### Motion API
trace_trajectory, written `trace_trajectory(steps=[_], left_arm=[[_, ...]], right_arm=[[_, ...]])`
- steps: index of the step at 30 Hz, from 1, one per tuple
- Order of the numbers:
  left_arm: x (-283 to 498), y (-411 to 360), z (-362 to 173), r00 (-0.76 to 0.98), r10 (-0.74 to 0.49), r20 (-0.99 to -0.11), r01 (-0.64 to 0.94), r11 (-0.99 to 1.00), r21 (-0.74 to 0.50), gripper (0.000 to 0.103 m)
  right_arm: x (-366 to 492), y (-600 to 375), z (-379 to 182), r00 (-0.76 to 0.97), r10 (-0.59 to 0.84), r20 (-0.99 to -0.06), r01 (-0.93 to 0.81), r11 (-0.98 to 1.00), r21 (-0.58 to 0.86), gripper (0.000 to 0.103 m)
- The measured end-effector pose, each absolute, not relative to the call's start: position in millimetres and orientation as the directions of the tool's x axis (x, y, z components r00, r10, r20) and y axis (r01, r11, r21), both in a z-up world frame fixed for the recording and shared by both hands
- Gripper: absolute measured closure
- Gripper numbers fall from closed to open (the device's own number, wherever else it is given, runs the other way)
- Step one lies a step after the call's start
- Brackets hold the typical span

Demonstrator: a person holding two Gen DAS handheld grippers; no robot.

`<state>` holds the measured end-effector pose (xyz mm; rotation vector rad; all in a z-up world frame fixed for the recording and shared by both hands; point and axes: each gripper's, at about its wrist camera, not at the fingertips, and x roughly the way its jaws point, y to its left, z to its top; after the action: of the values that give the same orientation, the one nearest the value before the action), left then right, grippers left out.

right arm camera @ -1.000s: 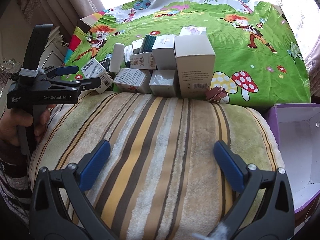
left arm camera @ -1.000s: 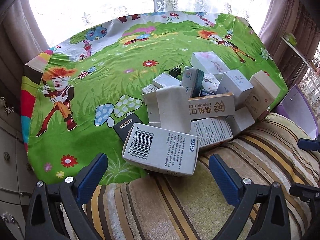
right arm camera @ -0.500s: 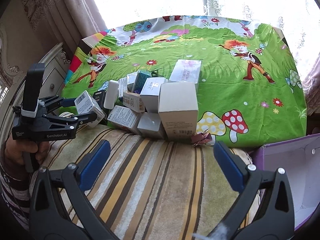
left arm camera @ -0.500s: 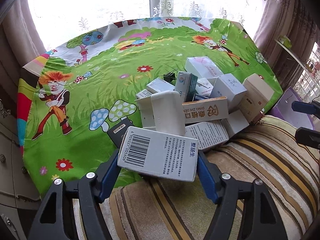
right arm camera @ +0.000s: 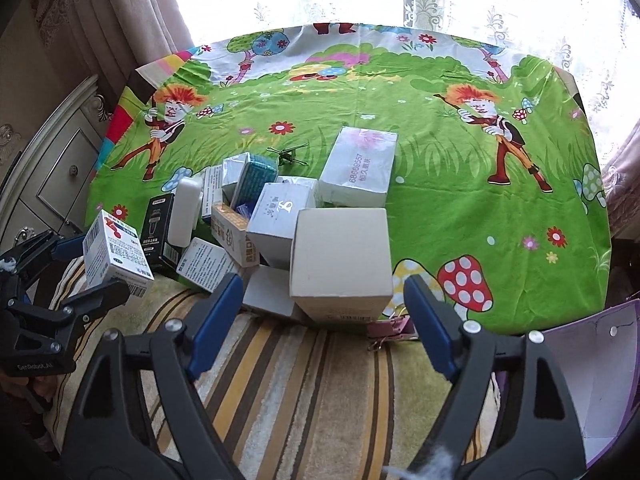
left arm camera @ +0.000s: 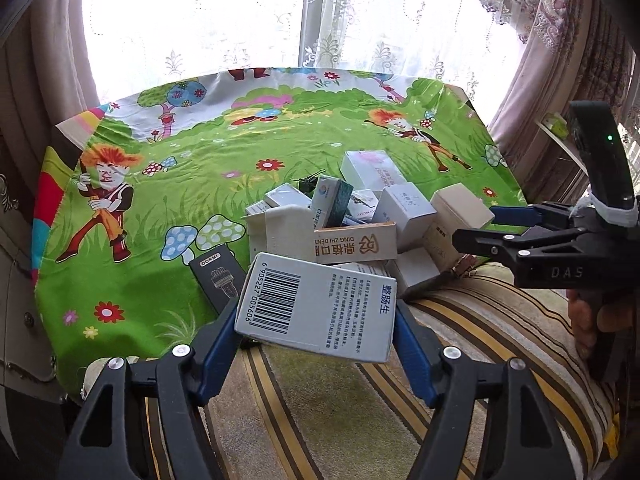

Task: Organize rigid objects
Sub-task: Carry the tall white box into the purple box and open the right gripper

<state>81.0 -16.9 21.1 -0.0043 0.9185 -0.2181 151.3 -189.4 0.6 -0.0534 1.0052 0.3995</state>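
Note:
A pile of small cartons lies on the green cartoon tablecloth. My left gripper is shut on a white barcode box and holds it lifted at the near edge of the pile; the box also shows in the right wrist view. My right gripper is open, its fingers either side of a tall beige box without touching it. That beige box shows in the left wrist view, with the right gripper beside it.
A black DORMI box, an orange-printed carton, a large white box and binder clips lie around. A striped towel covers the near edge. An open purple box stands at the right.
My left gripper closed on the barcode box and lifted it from the pile. My right gripper moved forward until its open fingers straddle the beige box.

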Motion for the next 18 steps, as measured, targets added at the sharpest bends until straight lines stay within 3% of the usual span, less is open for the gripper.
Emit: trace_trajectory(steps=[3, 18], left_arm=[[79.8, -15.7, 21.0, 0.588, -0.194, -0.786, 0.180, 0.978, -0.107, 0.031], [70.7, -16.4, 30.1, 0.620, -0.219, -0.754, 0.149, 0.976, -0.161, 0.031]], right_arm=[[153.8, -190.9, -4.8, 0.448, 0.315, -0.837, -0.348, 0.924, 0.162, 0.045], [136.9, -219.9, 34.6, 0.651, 0.345, -0.676, -0.311, 0.934, 0.177, 0.047]])
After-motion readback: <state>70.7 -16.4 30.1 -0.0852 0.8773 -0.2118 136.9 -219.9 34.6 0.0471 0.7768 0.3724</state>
